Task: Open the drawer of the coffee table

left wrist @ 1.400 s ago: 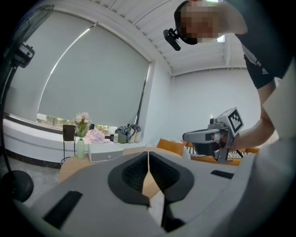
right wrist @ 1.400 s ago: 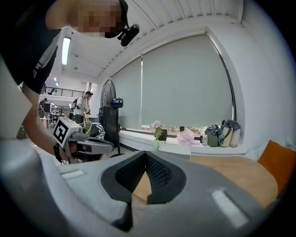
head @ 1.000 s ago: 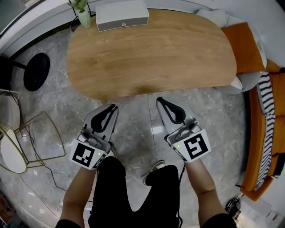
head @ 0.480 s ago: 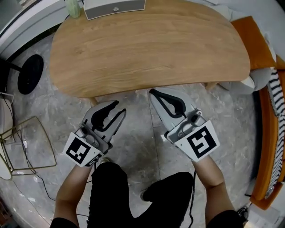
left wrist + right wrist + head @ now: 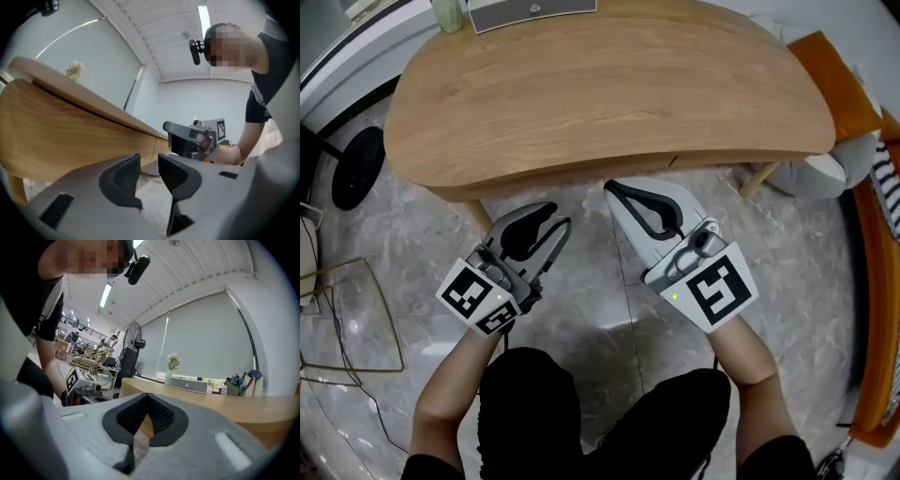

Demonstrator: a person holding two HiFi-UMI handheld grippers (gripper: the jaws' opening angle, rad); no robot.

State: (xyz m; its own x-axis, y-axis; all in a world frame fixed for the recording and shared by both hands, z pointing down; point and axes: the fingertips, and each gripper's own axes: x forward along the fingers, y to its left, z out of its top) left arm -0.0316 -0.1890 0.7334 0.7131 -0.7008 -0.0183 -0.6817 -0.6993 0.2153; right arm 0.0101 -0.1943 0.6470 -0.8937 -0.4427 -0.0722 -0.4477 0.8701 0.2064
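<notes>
The oval wooden coffee table point(image 5: 609, 84) fills the top of the head view. A thin seam point(image 5: 675, 161) breaks its front apron, and the same apron point(image 5: 93, 140) runs past in the left gripper view. My left gripper point(image 5: 560, 217) hangs in front of the table's near edge, left of centre. Its jaws stand open with nothing between them point(image 5: 149, 161). My right gripper point(image 5: 609, 187) sits just under the table's edge, close to the seam, and its jaws are shut on nothing point(image 5: 147, 399). Neither gripper touches the table. No handle shows.
A grey box point(image 5: 530, 7) and a pale vase point(image 5: 448, 14) stand at the table's far edge. An orange sofa point(image 5: 839, 84) lies to the right, and a gold wire stand point(image 5: 347, 319) and a black round base point(image 5: 356, 169) to the left. A table leg point(image 5: 757, 176) slants at the right. The floor is grey marble.
Both grippers have sunk from above the floor to the level of the table's front edge. The left jaws have opened. The right jaws stayed shut.
</notes>
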